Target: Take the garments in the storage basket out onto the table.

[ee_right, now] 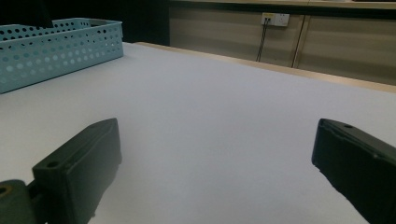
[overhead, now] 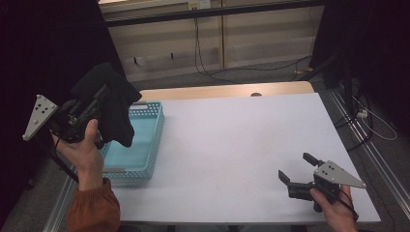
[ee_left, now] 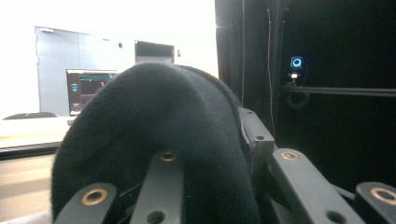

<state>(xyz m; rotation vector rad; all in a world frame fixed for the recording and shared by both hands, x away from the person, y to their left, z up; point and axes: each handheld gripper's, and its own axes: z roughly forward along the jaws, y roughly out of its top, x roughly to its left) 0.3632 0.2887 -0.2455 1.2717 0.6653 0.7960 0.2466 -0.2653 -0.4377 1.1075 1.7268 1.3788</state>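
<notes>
Two claws: one in each hand, left raised at the counter's left edge, right low at its near right corner.
Right claw: jaws spread wide with bare counter between them, gripping nothing; the right gripper view cuts off both jaws at the frame's lower corners.
Right hand: partly cut off by the bottom edge of the high view.
Left claw: its tips are buried in the black cloth, so they cannot be made out; in the left gripper view the jaws stand close together, clamped on the cloth.
Black cloth: bunched over the claw's front and hanging down from it, held in the air above the basket's left end; its lower edge looks apart from the basket floor, though contact is hard to judge.
Blue basket: perforated, on the counter's left edge; its left side is hidden behind the cloth and the left hand.
Far background: dark at both sides, little readable.
</notes>
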